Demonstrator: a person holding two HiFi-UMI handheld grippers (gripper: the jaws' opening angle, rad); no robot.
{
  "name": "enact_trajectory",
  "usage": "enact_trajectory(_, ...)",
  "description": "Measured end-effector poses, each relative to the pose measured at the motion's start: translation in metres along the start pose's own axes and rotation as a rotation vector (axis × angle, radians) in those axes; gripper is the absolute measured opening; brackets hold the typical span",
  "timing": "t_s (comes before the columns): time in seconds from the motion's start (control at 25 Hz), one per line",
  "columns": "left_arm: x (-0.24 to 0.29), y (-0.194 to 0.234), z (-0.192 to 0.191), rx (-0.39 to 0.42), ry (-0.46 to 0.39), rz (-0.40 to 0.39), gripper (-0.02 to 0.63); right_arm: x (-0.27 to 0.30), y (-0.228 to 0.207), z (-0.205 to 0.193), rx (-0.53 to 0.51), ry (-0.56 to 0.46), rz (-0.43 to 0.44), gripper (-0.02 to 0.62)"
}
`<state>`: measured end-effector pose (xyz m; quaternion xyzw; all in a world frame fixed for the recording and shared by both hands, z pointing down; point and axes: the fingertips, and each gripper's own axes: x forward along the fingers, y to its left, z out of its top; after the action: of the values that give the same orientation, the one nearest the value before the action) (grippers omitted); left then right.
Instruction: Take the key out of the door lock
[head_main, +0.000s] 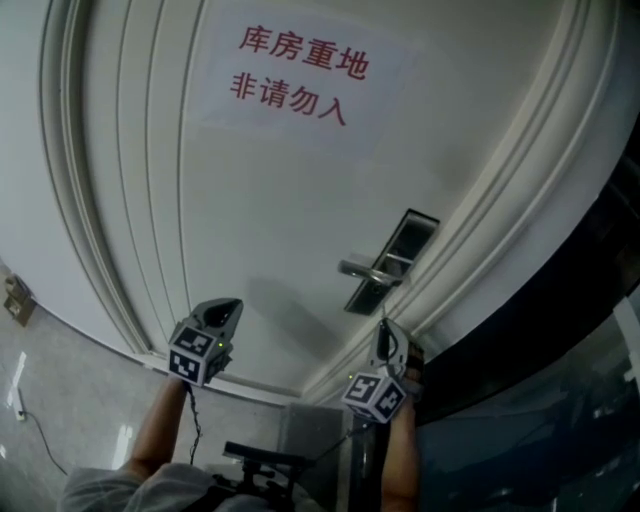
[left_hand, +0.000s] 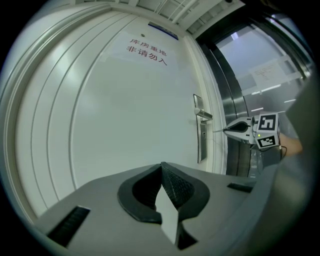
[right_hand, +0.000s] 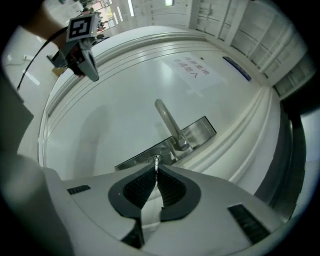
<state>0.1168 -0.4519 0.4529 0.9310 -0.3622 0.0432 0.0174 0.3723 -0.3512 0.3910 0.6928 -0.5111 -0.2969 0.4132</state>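
Right gripper view shows us the right gripper (right_hand: 156, 169) with its jaws pinching the key (right_hand: 157, 160) at their very tips. The lock plate (right_hand: 200, 131) lies just ahead of them and the handle (right_hand: 167, 120) beyond it. Whether the key is clear of the lock we cannot tell. Our left gripper (left_hand: 161, 166) has its jaws pressed together on nothing, with bare door (left_hand: 125, 110) ahead of them.
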Motion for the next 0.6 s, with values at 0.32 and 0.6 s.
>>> enact_trajectory(0.32, -0.016, -0.016, 0.0, 0.013, 0.001, -0.027, -0.007, -0.04, 0.0, -0.004, 0.467, -0.002, 0.032, 0.02)
enact_trajectory(0.6, -0.031, -0.026, -0.001, 0.022, 0.003, -0.051, -0.008, -0.073, 0.005, -0.009, 0.731, 0.01, 0.049, 0.02)
